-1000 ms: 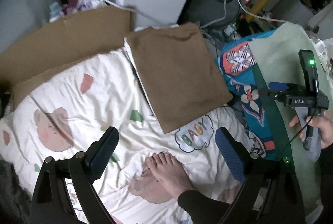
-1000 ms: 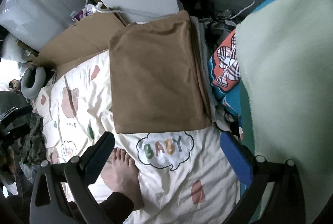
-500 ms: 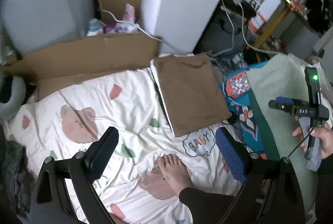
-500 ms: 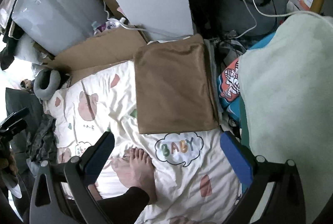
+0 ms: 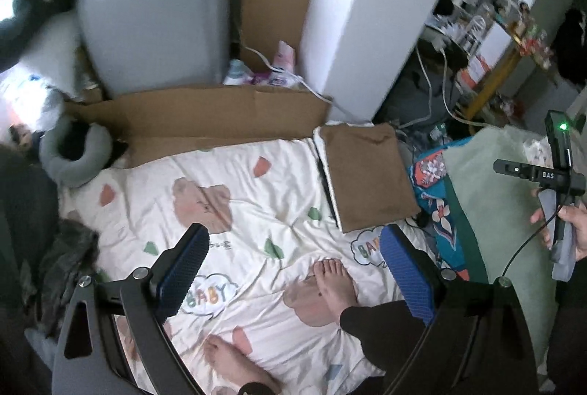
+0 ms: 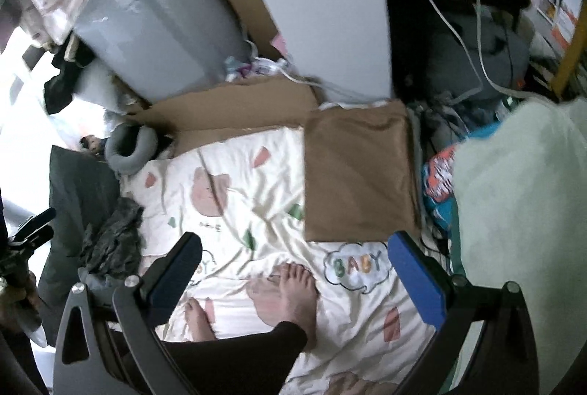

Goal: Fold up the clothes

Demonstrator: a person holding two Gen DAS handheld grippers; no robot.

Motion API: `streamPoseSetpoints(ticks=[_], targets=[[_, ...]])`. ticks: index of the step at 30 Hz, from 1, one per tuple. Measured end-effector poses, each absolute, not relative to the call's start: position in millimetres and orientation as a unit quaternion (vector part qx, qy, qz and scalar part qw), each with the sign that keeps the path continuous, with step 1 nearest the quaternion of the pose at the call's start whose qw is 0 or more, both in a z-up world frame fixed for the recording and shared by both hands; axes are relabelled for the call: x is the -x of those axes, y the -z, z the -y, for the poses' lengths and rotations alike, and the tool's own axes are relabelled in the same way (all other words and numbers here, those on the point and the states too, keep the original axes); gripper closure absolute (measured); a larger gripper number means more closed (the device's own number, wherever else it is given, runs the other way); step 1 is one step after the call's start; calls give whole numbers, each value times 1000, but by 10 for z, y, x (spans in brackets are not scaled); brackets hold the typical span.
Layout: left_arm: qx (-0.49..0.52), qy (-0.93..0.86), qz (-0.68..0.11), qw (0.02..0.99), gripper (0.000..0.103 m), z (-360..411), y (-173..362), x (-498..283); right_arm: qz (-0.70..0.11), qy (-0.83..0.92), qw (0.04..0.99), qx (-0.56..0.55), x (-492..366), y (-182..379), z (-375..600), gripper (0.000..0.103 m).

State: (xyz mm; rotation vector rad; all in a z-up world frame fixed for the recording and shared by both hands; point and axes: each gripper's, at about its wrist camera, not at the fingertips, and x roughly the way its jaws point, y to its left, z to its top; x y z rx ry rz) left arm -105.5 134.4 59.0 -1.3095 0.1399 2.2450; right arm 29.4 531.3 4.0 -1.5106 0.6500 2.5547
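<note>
Both cameras now sit much higher than a second ago; the view has pulled back from the bedding to take in the whole corner of the room. The person stands barefoot on the quilt (image 5: 256, 196).

Left gripper (image 5: 293, 270): jaws spread wide, nothing between them. Right gripper (image 6: 293, 270): same, spread and empty; in the left view it hangs in the person's hand (image 5: 572, 229) off to the right.

The brown garment (image 6: 359, 174) lies flat and squared at the quilt's far right corner, on top of a folded white piece whose edge shows along its left side. Unmoved across the frames.

Reading: that fold looks finished and both tools have let go and lifted clear. Dark rumpled cloth (image 6: 113, 241) lies at the quilt's left edge; likely the next piece, though that is a guess.
</note>
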Motion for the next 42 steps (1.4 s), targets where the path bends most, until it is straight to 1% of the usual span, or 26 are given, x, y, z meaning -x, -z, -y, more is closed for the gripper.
streamPoseSetpoints(ticks=[8,12,19,22,24,31,35,42], targets=[[470,-856,-29,213,9,-498,-1080,807,-182,-866,-1,465,-191,-749,-4715,1],[461,-868,-21,186,9,-104,-1291,698,-166,-874,-20,456,-109,-978,-4410,1],[452,-879,18,148,9,464,-1421,556,-147,-882,-60,445,22,-1351,-3932,1],[452,-882,24,132,9,640,-1424,494,-132,-889,-72,433,89,-1541,-3748,1],[452,-883,28,124,9,742,-1423,440,-136,-891,-83,426,125,-1637,-3651,1],[451,-887,49,85,9,1131,-1376,265,-137,-888,-96,429,163,-1627,-3458,1],[453,-887,63,61,9,1300,-1263,151,-135,-883,-74,444,130,-1384,-3404,1],[456,-882,117,8,9,1395,-930,-83,-121,-874,-41,469,17,-906,-3234,1]])
